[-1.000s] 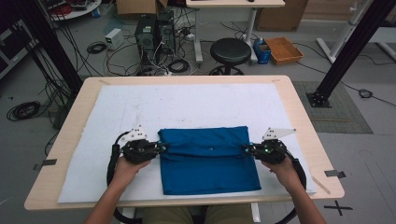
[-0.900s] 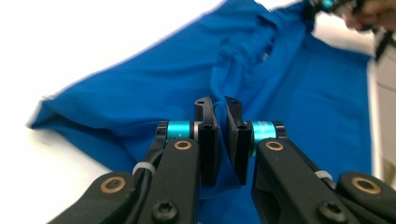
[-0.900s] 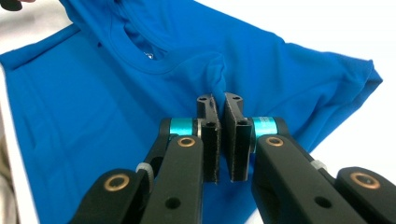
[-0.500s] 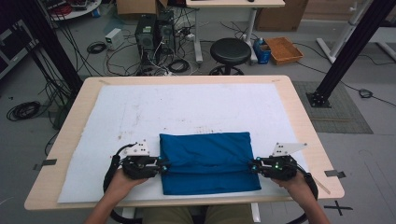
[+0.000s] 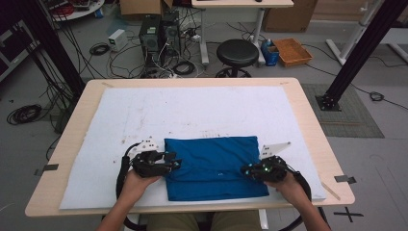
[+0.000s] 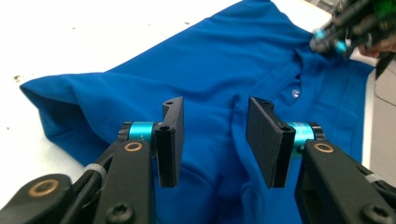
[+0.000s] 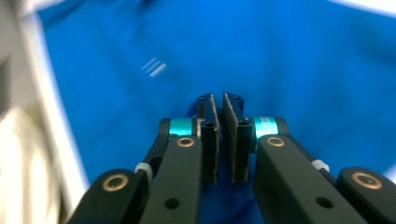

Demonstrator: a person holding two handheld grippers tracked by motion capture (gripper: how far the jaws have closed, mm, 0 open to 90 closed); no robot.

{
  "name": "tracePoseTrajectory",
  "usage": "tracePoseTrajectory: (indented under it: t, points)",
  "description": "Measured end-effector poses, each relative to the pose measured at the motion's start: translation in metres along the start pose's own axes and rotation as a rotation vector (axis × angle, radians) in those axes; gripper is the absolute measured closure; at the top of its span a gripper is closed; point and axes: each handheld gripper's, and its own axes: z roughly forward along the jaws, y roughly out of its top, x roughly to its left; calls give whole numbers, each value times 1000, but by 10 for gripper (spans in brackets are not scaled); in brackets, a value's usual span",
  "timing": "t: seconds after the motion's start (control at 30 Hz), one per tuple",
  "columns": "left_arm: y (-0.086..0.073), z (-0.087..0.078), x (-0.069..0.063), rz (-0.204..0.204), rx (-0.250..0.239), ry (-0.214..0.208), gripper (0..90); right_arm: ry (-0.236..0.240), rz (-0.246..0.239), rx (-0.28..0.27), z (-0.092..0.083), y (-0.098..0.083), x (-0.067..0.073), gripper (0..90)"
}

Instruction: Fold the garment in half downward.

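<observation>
A blue shirt point(image 5: 214, 166), folded into a rectangle, lies on the white mat point(image 5: 192, 110) near the table's front edge. My left gripper point(image 5: 175, 163) lies at the shirt's left edge. In the left gripper view, my left gripper point(image 6: 215, 135) stands open. Its jaws have just been opening, and the shirt point(image 6: 224, 60) lies below the gap, unpinched. My right gripper point(image 5: 245, 171) reaches in over the shirt's right part. In the right gripper view, my right gripper point(image 7: 219, 105) is shut, tips low over the shirt point(image 7: 303, 56). No cloth shows in the slit between its pads. The right gripper point(image 6: 327, 39) also shows far off.
The mat covers most of the wooden table point(image 5: 192, 82), bare behind the shirt. Beyond the table stand a black stool point(image 5: 236, 52), computer towers point(image 5: 156, 31) with floor cables and an orange box point(image 5: 291, 50). Black frame posts point(image 5: 356, 53) rise at both sides.
Both hands drew back toward the table's front. The left gripper has let go of the shirt's left edge and opened. The right gripper has slid left, in over the shirt.
</observation>
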Motion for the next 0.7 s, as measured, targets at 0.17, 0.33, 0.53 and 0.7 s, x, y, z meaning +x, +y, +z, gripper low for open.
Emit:
tracePoseTrajectory:
  t: [0.17, 0.33, 0.53, 0.7]
  points:
    - [2, -8, 3, -24, -55, -9, 549, 162, -90, 50, -14, -19, 8, 892]
    - [6, 8, -3, 7, 14, -58, 476, 117, 53, -77, -26, -18, -3, 676]
    - [7, 38, -20, 89, 158, -93, 449, 37, 138, -94, -18, -5, -3, 552]
    - [5, 58, -28, 136, 241, -77, 514, 13, 78, 11, 7, 0, 11, 635]
